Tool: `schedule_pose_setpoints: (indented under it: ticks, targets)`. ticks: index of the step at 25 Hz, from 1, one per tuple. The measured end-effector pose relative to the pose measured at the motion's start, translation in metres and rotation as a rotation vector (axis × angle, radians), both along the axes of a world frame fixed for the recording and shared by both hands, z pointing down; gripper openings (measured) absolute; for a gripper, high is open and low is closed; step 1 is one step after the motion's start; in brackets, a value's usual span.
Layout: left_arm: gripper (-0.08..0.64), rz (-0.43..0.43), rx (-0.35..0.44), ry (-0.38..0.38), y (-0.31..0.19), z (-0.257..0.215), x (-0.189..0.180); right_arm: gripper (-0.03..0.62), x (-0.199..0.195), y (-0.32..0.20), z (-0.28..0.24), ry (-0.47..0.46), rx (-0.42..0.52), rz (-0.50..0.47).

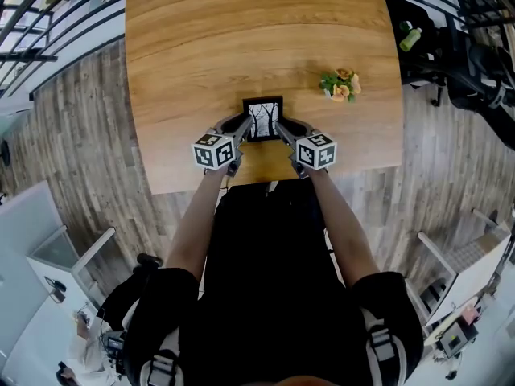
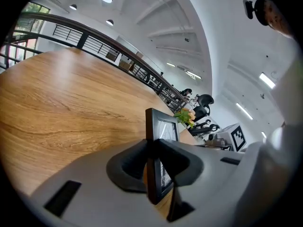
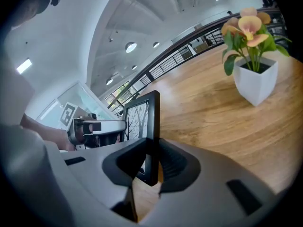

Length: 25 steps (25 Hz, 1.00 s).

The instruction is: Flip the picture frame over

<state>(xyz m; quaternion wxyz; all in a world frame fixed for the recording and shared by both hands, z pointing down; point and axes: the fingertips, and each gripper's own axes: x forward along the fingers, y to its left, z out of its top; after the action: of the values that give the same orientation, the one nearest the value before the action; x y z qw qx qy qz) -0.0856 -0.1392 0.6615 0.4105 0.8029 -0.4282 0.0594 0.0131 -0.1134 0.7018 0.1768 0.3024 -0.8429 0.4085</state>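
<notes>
A small black picture frame (image 1: 263, 119) with a bare-tree print is held between my two grippers near the front edge of the wooden table (image 1: 241, 39). My left gripper (image 1: 244, 124) is shut on its left edge, and my right gripper (image 1: 281, 125) is shut on its right edge. In the left gripper view the frame (image 2: 161, 129) stands on edge between the jaws of the left gripper (image 2: 152, 151). The right gripper view shows the frame (image 3: 142, 112) the same way, pinched by the right gripper (image 3: 152, 148). The print side shows from above.
A small white pot of orange flowers (image 1: 341, 84) stands on the table to the right of the frame, close to the right gripper (image 3: 253, 74). Wood floor surrounds the table. Office chairs and railings lie beyond it.
</notes>
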Motion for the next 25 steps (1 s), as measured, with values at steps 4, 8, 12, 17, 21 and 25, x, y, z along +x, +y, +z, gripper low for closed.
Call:
schedule_pose_setpoints:
  ticks: [4, 8, 12, 17, 21, 25]
  targets:
    - [0.094, -0.001, -0.005, -0.024, -0.002, 0.008, 0.001, 0.092, 0.0, -0.003, 0.005, 0.031, 0.018, -0.012]
    - [0.097, 0.001, -0.004, -0.06, -0.005, 0.015, 0.003, 0.092, 0.002, -0.005, 0.01, 0.06, 0.027, -0.015]
    - [0.102, -0.01, 0.0, -0.092, -0.009, 0.019, 0.001, 0.092, 0.001, -0.01, 0.013, 0.069, 0.028, -0.016]
    - [0.11, -0.021, 0.019, -0.163, -0.014, 0.022, -0.002, 0.095, -0.001, -0.015, 0.016, 0.085, 0.029, -0.019]
    - [0.114, -0.026, 0.02, -0.192, -0.017, 0.026, -0.002, 0.1, -0.001, -0.016, 0.02, 0.122, 0.042, -0.005]
    - [0.114, -0.031, 0.015, -0.211, -0.019, 0.029, -0.004, 0.103, -0.003, -0.018, 0.021, 0.138, 0.051, 0.003]
